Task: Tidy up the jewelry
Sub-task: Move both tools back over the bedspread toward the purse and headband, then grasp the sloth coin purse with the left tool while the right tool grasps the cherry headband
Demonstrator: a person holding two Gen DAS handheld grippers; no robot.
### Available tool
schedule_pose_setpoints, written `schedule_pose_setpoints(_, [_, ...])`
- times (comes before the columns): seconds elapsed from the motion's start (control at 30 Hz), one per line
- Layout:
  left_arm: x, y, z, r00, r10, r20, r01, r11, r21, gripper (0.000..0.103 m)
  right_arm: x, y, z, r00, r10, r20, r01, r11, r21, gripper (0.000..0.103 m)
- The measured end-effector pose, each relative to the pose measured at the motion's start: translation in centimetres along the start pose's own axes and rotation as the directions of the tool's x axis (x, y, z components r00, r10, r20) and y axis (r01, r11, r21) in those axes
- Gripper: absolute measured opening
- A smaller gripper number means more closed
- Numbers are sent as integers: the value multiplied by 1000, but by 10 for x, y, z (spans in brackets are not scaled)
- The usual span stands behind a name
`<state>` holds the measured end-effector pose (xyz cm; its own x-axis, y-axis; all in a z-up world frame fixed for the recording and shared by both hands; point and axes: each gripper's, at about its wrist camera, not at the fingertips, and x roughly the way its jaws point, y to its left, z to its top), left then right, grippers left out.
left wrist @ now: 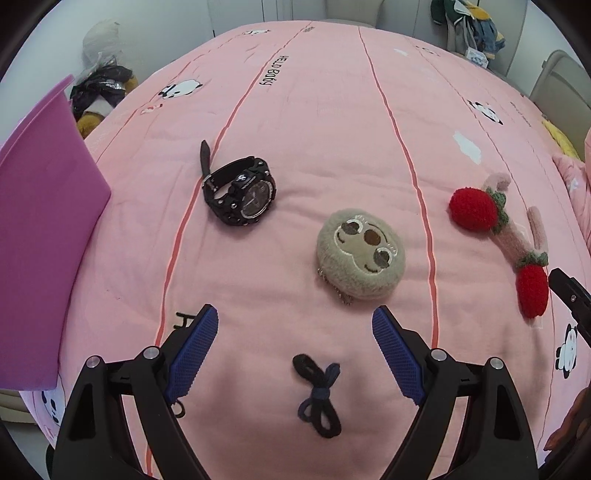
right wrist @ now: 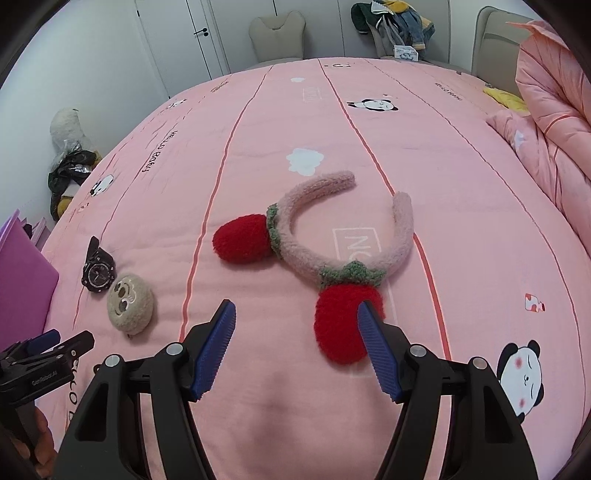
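On the pink bedspread lie a black wristwatch (left wrist: 240,190), a round beige plush sloth-face pendant (left wrist: 360,254), a dark knotted hair tie (left wrist: 319,393) and a pink plush headband with two red strawberries (right wrist: 325,236). My left gripper (left wrist: 295,321) is open and empty, with the hair tie between and just below its fingertips. My right gripper (right wrist: 297,314) is open and empty, its right finger over the near strawberry (right wrist: 343,321). The watch (right wrist: 98,271) and pendant (right wrist: 130,306) also show in the right wrist view, and the headband (left wrist: 506,229) in the left wrist view.
A purple box (left wrist: 40,236) stands at the bed's left edge. A folded pink duvet (right wrist: 554,122) is piled at the right. Bags and a plush toy (right wrist: 70,158) sit on the floor beyond the left edge. Chairs with clothes (right wrist: 395,26) stand behind the bed.
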<state>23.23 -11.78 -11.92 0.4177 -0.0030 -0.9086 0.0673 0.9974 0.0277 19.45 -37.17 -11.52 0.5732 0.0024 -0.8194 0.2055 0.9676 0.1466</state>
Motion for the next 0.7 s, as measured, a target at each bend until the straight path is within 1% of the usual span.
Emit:
schedule_pose_setpoints(0.33, [35,-25,17,1000,10,-21,-10,1000,17,84,46,-7,23,999,1,-43,-3,998,-56,66])
schedule_pose_setpoints(0.4, [39,-28,18,1000,8,-18,-7,1000,23,86,52,-6,26,999,0,-47,-4,997,-79,66])
schedule_pose_setpoints(0.53, [44,-35,20,1000,-5,-12,5,999,35,87,64,-5,31,998,-4,-58,-2,994,-112,66])
schedule_pose_setpoints(0.7, [48,-40,18,999,-28,-18,29,999,29,87,74,-3,36,998,-6,-70,-5,989,-150,66])
